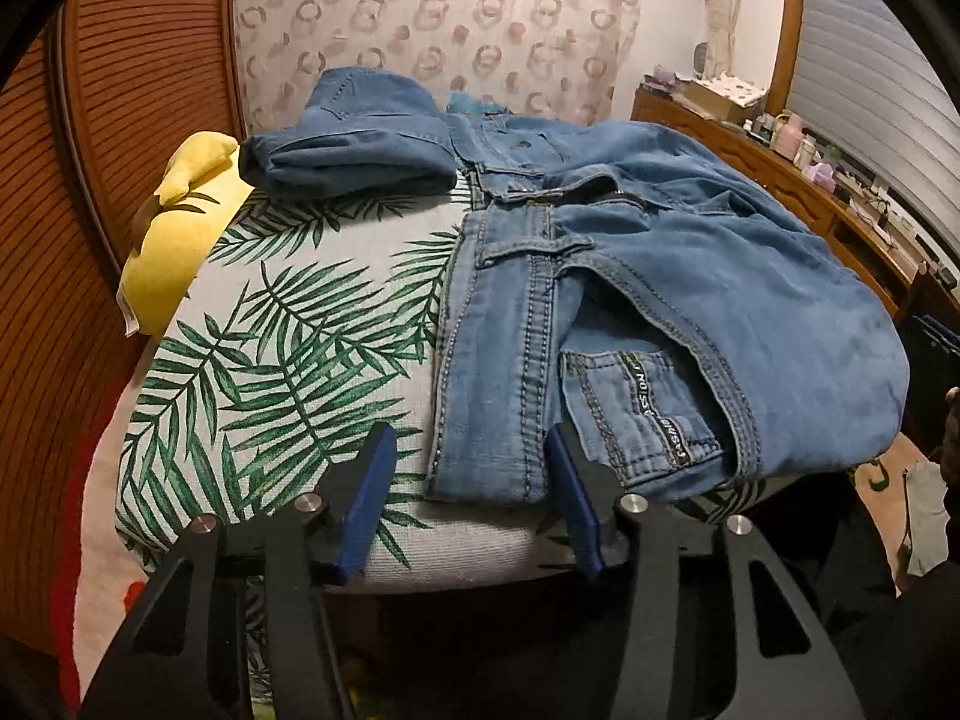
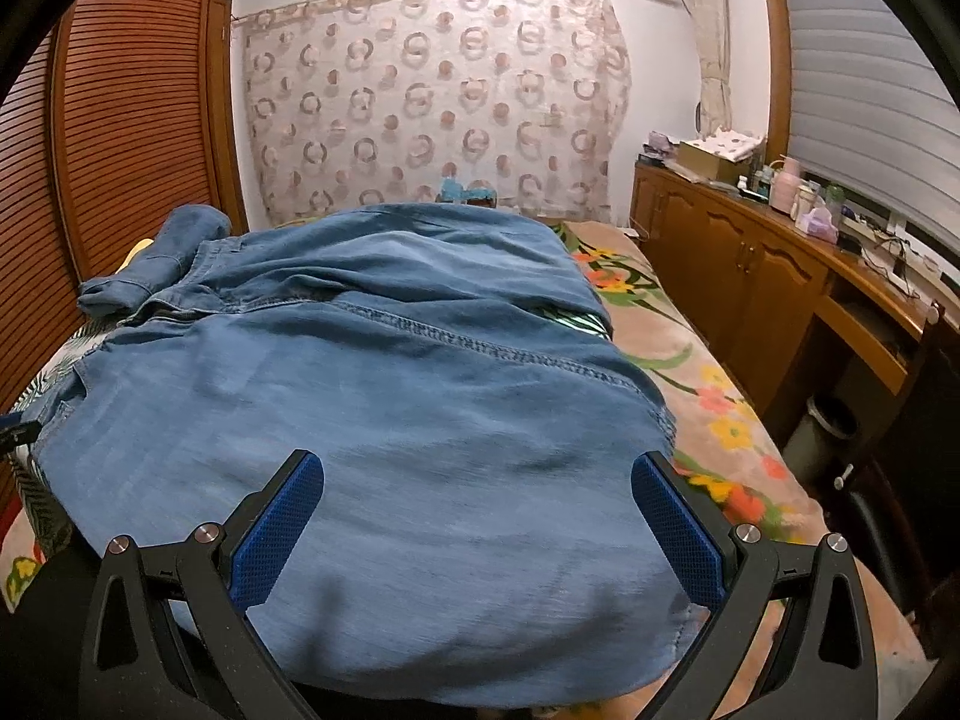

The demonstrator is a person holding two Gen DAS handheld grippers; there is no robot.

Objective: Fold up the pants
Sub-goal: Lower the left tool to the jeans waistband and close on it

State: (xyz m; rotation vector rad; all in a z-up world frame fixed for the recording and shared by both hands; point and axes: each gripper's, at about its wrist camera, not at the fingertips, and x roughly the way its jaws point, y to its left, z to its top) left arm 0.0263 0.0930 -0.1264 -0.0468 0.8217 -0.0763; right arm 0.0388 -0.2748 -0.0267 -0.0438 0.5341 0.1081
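Light blue jeans lie folded on a palm-leaf cushion, waistband and back pocket toward me. My left gripper is open and empty, its blue pads straddling the waistband's near corner at the cushion's front edge. In the right wrist view the jeans fill the middle. My right gripper is open wide and empty, with its pads just above the near fold of the denim.
A second folded pair of darker jeans lies at the cushion's far left, next to a yellow pillow. A floral bedspread lies underneath. A wooden cabinet with clutter stands at the right, slatted wardrobe doors at the left.
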